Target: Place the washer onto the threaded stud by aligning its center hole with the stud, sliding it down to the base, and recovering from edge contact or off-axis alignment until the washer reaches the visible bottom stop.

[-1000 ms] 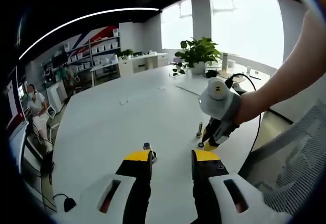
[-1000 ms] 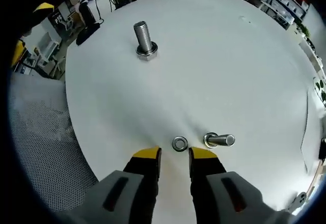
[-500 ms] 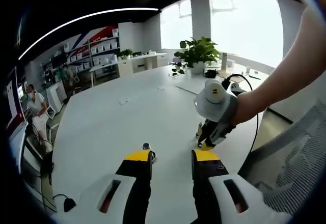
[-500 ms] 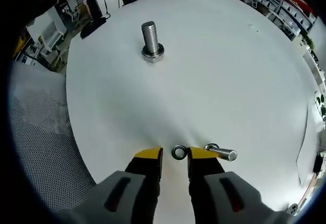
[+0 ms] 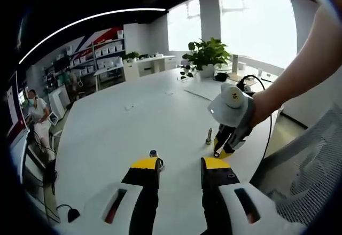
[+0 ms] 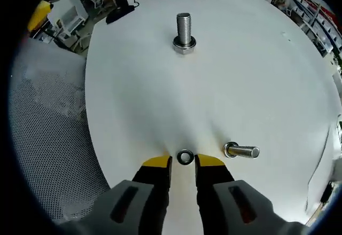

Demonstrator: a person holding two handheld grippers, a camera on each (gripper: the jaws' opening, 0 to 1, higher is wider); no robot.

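In the right gripper view, a small steel washer (image 6: 185,157) lies flat on the white table (image 6: 224,85), right between my right gripper's (image 6: 183,161) yellow fingertips. The jaws stand a little wider than the washer. The threaded stud (image 6: 184,32) stands upright on its hex head at the far side. In the left gripper view, my left gripper (image 5: 180,164) is open and holds nothing, with the stud (image 5: 154,154) just past its left fingertip (image 5: 145,164). A hand holds the right gripper (image 5: 222,150) tip-down on the table at right.
A second, smaller bolt (image 6: 241,151) sits just right of the washer; it stands upright (image 5: 209,136) beside the right gripper. A mesh chair (image 6: 48,128) lies beyond the table edge. A potted plant (image 5: 207,56) and a cable (image 5: 254,83) are at the far end.
The right gripper has crept forward, so the washer now sits between its tips rather than just ahead of them. The jaws have narrowed slightly. The left gripper has held still.
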